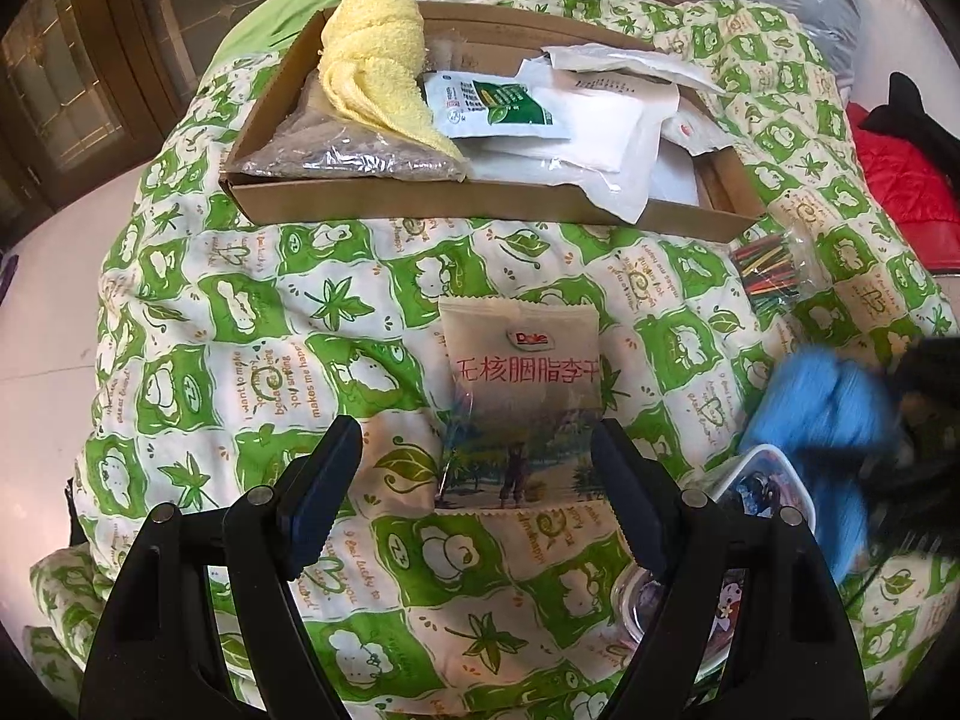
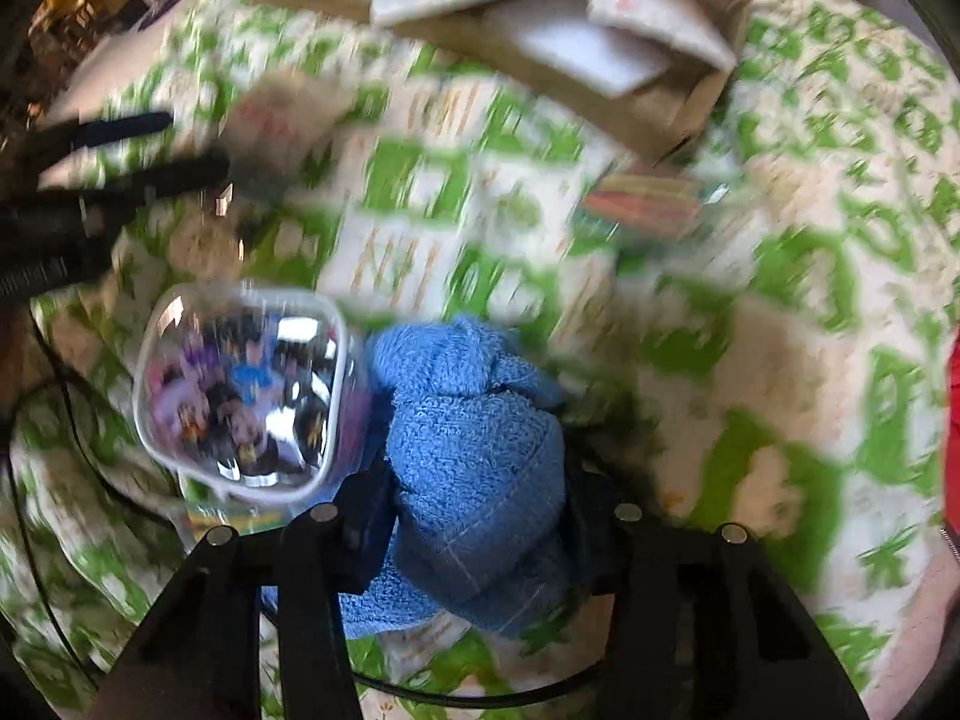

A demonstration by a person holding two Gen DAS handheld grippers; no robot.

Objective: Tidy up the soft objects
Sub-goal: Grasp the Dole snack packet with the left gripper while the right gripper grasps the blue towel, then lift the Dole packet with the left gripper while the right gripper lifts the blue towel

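Right wrist view shows my right gripper (image 2: 480, 480) pinching the blue towel (image 2: 474, 450), a rolled terry bundle that fills the gap between both pads. The picture is smeared with motion, so I cannot tell how firm that pinch is. Just beside the towel, at 9 o'clock, sits a clear plastic tub (image 2: 240, 396) of small printed items, resting on the green-and-white quilt (image 2: 780, 300) that covers the bed.

From the left wrist, my left gripper (image 1: 474, 480) hangs spread wide over a Dole snack packet (image 1: 522, 396), its pads clear of the packet on either side. At 12 o'clock lies the shallow cardboard box (image 1: 480, 207), already holding the yellow towel (image 1: 378, 54) in its far left corner, a gritty clear bag, a green sachet and white pouches. A bundle of coloured sticks (image 1: 771, 276) in a clear sleeve lies on the quilt at 2 o'clock, just outside the box. The blue towel appears blurred at 3 o'clock.

I judge the step in hand to be the pickup of the blue towel, 1 of 2 towels. Next comes a lift clear of the tub, then a carry toward 12 o'clock to set it in the box, likely near its yellow partner.
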